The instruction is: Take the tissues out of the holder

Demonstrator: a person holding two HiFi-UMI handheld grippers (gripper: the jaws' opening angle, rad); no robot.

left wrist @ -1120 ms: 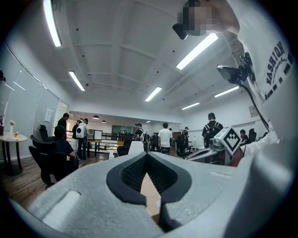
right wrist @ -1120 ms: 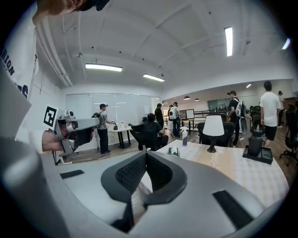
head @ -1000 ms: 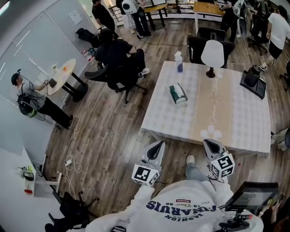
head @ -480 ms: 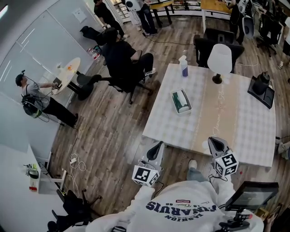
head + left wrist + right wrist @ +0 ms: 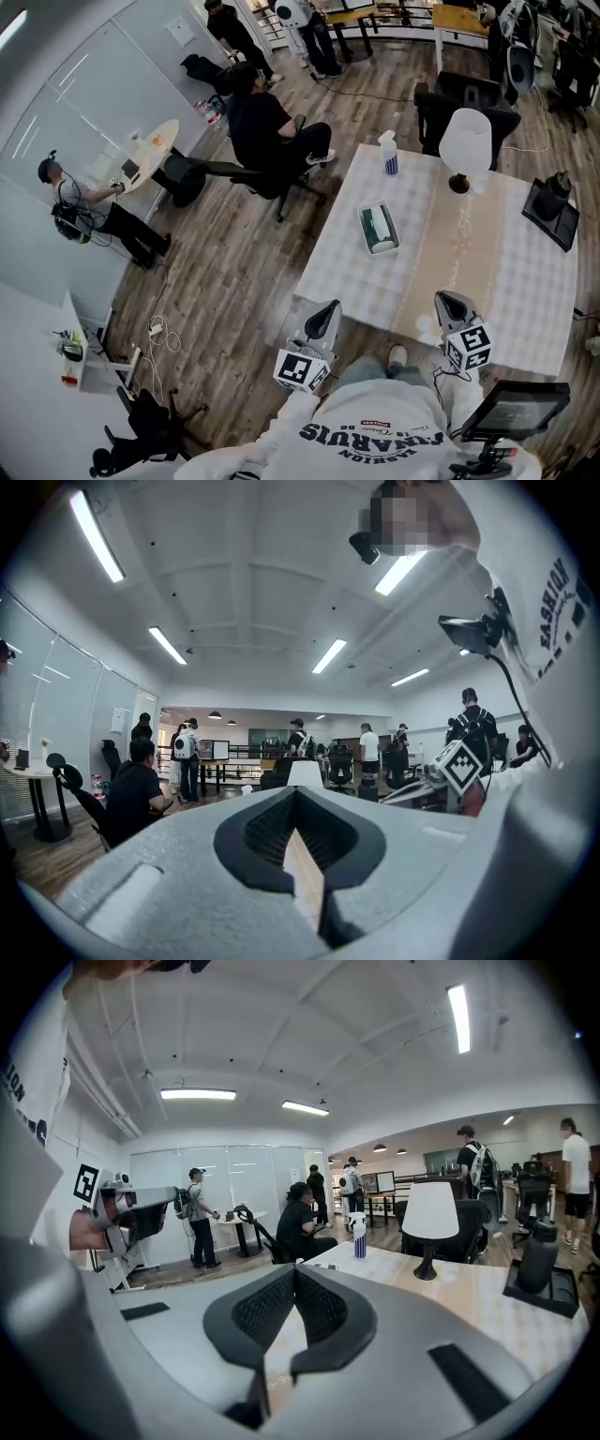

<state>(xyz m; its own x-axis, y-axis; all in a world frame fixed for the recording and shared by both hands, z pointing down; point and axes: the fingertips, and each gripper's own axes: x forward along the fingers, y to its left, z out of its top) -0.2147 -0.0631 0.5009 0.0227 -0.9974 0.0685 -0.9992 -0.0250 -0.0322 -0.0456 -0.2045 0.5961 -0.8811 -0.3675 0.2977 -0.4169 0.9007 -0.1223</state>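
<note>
You're holding grey left gripper (image 5: 328, 311) & grey right gripper (image 5: 448, 302) closed, empty, at the near edge of the white checked table (image 5: 525, 281). Green-and-white rectangular tissue holder (image 5: 382, 250) is sitting mid-table, well apart. Approach step, prob.; next you're needing 1 gripper opening over it.

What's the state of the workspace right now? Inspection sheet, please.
surface: white table with a tan runner, mostly bare.
job's things: tissue holder mid-table, tissues in it, untouched.
clutter: spray bottle, white lamp, dark jug on black tray.
tongs: left tongs and right tongs both shut, empty, at the table's near edge.
cables: cord and power strip on the floor.
surroundings: seated person by the far corner; others farther off.
</note>
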